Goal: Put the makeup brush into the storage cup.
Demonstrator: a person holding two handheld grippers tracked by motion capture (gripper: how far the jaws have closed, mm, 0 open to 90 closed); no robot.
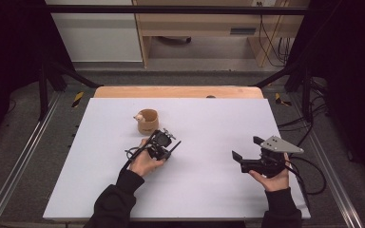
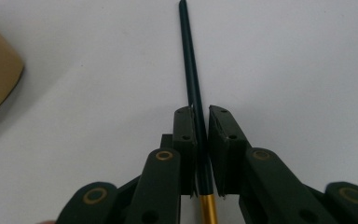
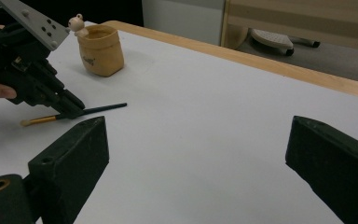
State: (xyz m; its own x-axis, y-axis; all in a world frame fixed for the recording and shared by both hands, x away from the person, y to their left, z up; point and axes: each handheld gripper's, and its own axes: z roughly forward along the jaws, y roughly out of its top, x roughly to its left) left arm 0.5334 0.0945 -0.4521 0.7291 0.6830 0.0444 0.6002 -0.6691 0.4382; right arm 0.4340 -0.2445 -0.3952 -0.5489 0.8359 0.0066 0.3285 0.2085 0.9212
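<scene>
Nearest the person's side of the white surface [image 1: 209,190], two dark sleeves are seen, each hand carrying a tool. The right tool [image 1: 243,150] is held above the surface at the right, with a grey three-cornered plate on top; in the right gripper view its jaws are seen spread wide apart with nothing between them, so it is released. The left tool [image 1: 172,143] is held low over the surface left of centre, and its jaws are clenched on a slim brush [image 2: 192,88]. In the left gripper view the dark handle of the brush is seen gripped between the two pads, running straight away from the camera, while a gold-coloured section is visible just behind the pads. In the right gripper view the brush [image 3: 100,108] is shown lying nearly flat on or just above the surface, its dark end pointing away from the left tool. Just beyond the left tool, a small tan cup [image 1: 148,121] is stood upright on the surface, with a small pale figurine [image 3: 77,23] perched on its rim. Farther off, the wooden edge of the surface [image 1: 178,91] is seen.
</scene>
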